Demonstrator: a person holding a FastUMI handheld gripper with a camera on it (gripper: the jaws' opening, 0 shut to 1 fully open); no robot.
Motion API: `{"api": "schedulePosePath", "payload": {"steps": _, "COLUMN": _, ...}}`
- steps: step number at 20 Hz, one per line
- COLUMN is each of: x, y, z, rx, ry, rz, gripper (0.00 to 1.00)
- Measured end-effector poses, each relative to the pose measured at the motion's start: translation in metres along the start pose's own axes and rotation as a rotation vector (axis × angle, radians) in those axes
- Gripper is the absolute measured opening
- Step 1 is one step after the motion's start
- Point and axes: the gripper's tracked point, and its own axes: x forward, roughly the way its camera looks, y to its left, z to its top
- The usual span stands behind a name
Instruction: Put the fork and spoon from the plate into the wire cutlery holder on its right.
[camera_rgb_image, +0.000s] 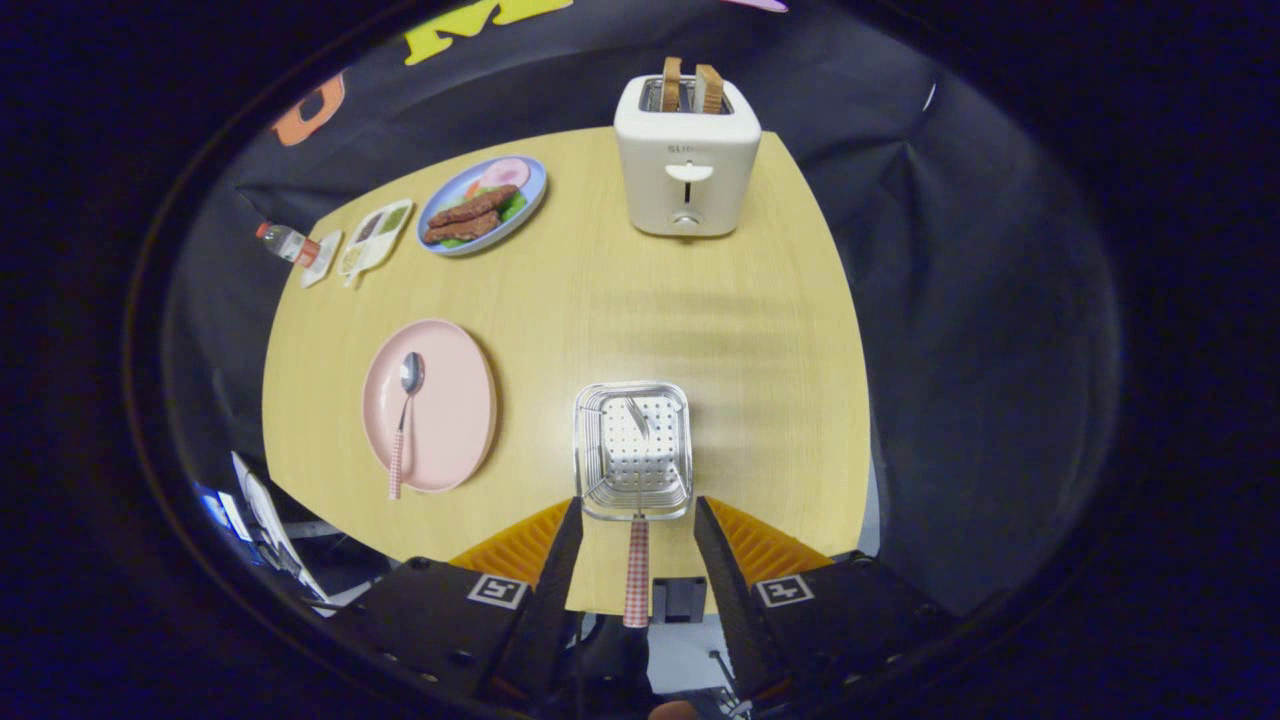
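Observation:
A pink plate lies on the wooden table, left of the wire cutlery holder. On the plate rests a spoon with a checkered handle that sticks out over the plate's near rim. The fork sits in the holder with its tines down inside and its checkered handle leaning out over the near rim. My gripper hangs above the holder's near side, fingers spread wide. The fork handle runs between the fingers, and neither finger touches it.
A white toaster with two toast slices stands at the far side of the table. A blue plate of food, a small divided tray and a bottle sit far left. The table's near edge lies just under my fingers.

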Motion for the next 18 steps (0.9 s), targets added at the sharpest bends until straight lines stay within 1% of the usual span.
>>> {"api": "schedulePosePath", "payload": {"steps": 2, "x": -0.002, "y": -0.002, "z": -0.007, "rx": 0.073, "ry": -0.05, "rz": 0.04, "gripper": 0.72}}
{"api": "schedulePosePath", "payload": {"steps": 4, "x": -0.002, "y": 0.006, "z": -0.014, "rx": 0.084, "ry": -0.111, "rz": 0.08, "gripper": 0.79}}
{"api": "schedulePosePath", "payload": {"steps": 5, "x": 0.002, "y": 0.012, "z": -0.027, "rx": 0.075, "ry": -0.11, "rz": 0.098, "gripper": 0.82}}
{"api": "schedulePosePath", "payload": {"steps": 6, "x": 0.008, "y": 0.015, "z": -0.035, "rx": 0.07, "ry": -0.1, "rz": 0.101, "gripper": 0.83}}
{"api": "schedulePosePath", "payload": {"steps": 8, "x": 0.025, "y": 0.017, "z": -0.049, "rx": 0.061, "ry": -0.071, "rz": 0.076, "gripper": 0.91}}
{"api": "schedulePosePath", "payload": {"steps": 9, "x": 0.028, "y": 0.018, "z": -0.052, "rx": 0.048, "ry": -0.058, "rz": 0.065, "gripper": 0.92}}
{"api": "schedulePosePath", "payload": {"steps": 13, "x": 0.033, "y": 0.021, "z": -0.061, "rx": 0.057, "ry": -0.008, "rz": 0.057, "gripper": 0.92}}
{"api": "schedulePosePath", "payload": {"steps": 15, "x": 0.03, "y": 0.018, "z": -0.061, "rx": 0.06, "ry": -0.003, "rz": 0.044, "gripper": 0.92}}
{"api": "schedulePosePath", "payload": {"steps": 17, "x": 0.033, "y": 0.016, "z": -0.066, "rx": 0.057, "ry": 0.025, "rz": 0.033, "gripper": 0.8}}
{"api": "schedulePosePath", "payload": {"steps": 18, "x": 0.035, "y": 0.014, "z": -0.07, "rx": 0.061, "ry": 0.051, "rz": 0.028, "gripper": 0.7}}
